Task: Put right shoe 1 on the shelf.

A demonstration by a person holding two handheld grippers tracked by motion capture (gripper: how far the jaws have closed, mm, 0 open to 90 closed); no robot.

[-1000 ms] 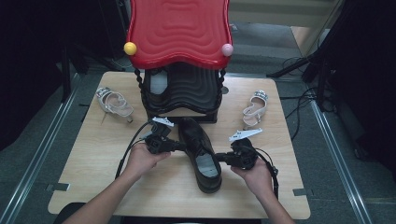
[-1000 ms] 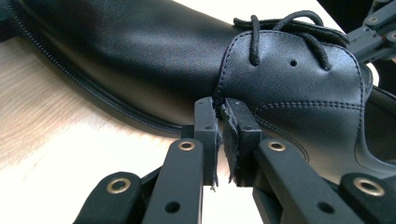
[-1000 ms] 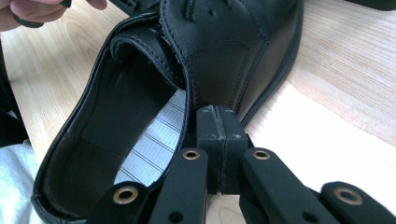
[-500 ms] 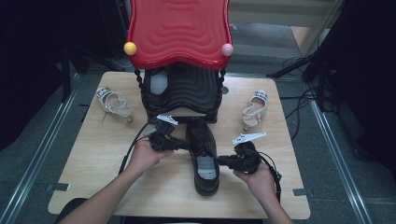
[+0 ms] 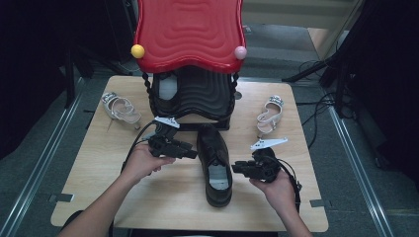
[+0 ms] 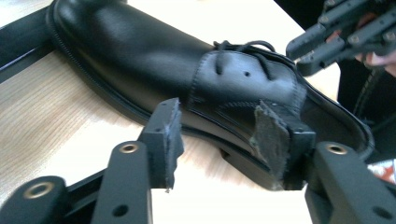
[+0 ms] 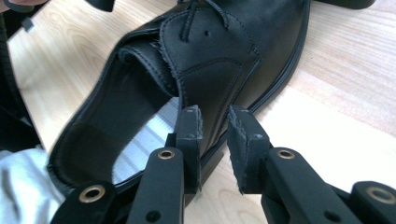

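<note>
Two forearms reach in from the bottom of the high view, each hand holding a gripper. The left gripper (image 5: 190, 151) points right with its jaws spread wide. The right gripper (image 5: 237, 168) points left, jaws narrowly parted.

Shoe (image 6: 140, 60): smooth black leather, soft sheen (stitched seams). Tabletop (image 5: 99, 197): pale matt wood grain. Gripper pads (image 6: 268, 140): rough, frayed grey. Canopy (image 5: 190, 29): glossy red plastic.

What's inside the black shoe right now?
Inside the black shoe a pale grey striped insole shows at the heel end, with dark lining around it. The toe end is covered by the tongue and laces, so anything further in cannot be seen.
</note>
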